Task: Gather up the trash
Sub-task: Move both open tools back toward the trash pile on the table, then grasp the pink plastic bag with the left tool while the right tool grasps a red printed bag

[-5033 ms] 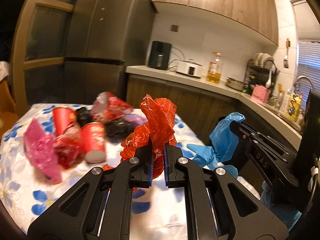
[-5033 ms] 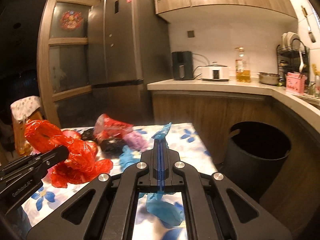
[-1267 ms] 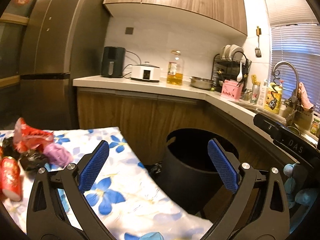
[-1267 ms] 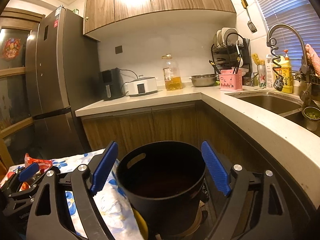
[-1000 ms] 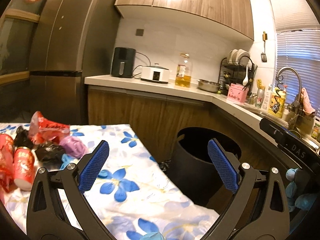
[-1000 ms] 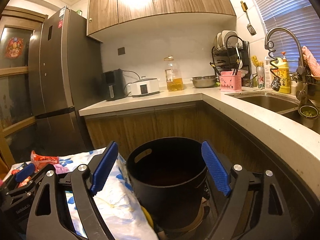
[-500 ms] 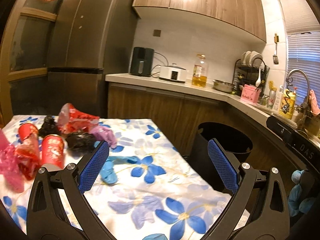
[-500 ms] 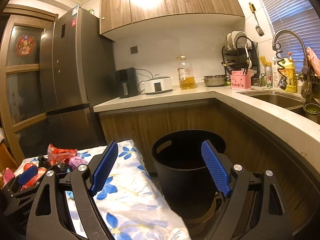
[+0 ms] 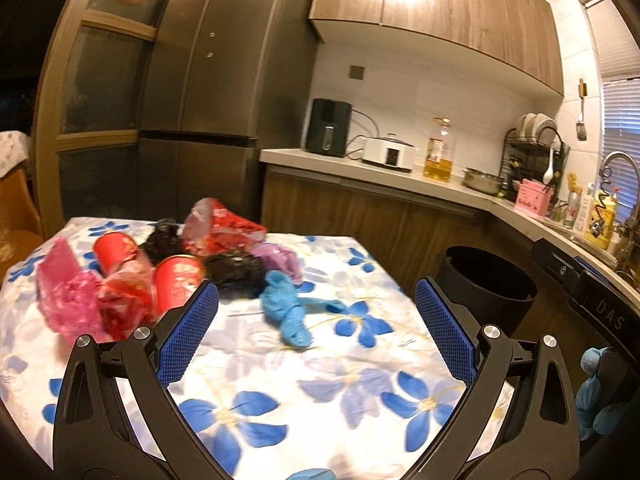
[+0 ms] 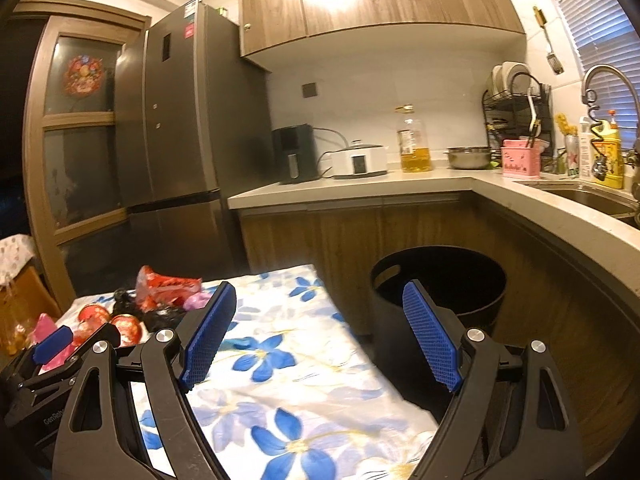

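Observation:
My left gripper (image 9: 316, 328) is open and empty above the flowered tablecloth (image 9: 304, 396). Ahead of it lie a crumpled blue glove (image 9: 286, 312), a black bag (image 9: 236, 270), a purple wad (image 9: 280, 258), red cups (image 9: 178, 284), a red wrapper (image 9: 228, 230) and a pink bag (image 9: 64, 296). My right gripper (image 10: 320, 332) is open and empty, between the table edge and the black trash bin (image 10: 438, 286). The bin also shows in the left wrist view (image 9: 486, 284). The trash pile shows far left in the right wrist view (image 10: 160, 300).
A wooden counter (image 10: 360, 184) with an air fryer (image 10: 294, 154), cooker, oil bottle (image 10: 414, 146) and sink (image 10: 588, 196) wraps around the right. A dark fridge (image 9: 208, 92) stands behind the table. The right gripper's body (image 9: 592, 304) sits at the right in the left wrist view.
Both grippers, shut on a red bag and a blue glove five seconds ago, are open and empty. In the last second both swung left from the bin toward the table's trash.

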Demonstrator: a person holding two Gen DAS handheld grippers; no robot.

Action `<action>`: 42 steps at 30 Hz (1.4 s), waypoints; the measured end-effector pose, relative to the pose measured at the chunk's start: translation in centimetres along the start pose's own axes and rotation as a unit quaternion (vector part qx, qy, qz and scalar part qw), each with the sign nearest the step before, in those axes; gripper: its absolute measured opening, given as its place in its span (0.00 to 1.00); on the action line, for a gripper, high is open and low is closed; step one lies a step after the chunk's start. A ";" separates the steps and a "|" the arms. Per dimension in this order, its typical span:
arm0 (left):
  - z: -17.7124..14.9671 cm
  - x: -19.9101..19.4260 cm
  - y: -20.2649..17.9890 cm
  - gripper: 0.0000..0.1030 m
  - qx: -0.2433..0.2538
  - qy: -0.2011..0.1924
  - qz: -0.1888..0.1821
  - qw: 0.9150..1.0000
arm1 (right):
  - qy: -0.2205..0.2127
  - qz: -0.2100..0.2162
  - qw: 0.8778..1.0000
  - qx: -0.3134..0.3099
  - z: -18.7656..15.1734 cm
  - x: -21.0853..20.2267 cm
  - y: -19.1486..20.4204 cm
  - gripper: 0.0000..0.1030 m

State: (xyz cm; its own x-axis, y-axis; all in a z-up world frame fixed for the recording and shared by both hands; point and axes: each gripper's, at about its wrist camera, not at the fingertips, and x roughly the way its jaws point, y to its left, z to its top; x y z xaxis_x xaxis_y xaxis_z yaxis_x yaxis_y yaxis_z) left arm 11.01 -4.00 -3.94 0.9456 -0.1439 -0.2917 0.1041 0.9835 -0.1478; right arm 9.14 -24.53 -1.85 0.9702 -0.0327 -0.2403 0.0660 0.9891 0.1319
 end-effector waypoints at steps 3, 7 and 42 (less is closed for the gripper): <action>-0.1 -0.6 1.5 0.94 -0.003 -0.003 0.022 1.000 | 0.003 0.012 1.000 -0.005 -0.5 0.2 1.3 0.81; -0.4 -1.6 3.6 0.94 -0.007 -0.010 0.055 0.998 | 0.008 0.034 0.999 -0.010 -1.2 0.6 3.3 0.81; -1.2 1.3 21.3 0.23 -0.090 0.061 0.194 0.975 | 0.065 0.146 0.985 -0.071 -5.5 5.3 17.5 0.80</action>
State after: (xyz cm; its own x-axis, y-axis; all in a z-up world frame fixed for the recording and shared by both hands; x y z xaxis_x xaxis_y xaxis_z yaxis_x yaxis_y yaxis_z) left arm 14.13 16.63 -8.62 0.8587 0.2122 -0.4665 -0.3196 0.9333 -0.1639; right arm 14.17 -6.57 -6.05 0.9040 0.2662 -0.3345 -0.2542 0.9638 0.0799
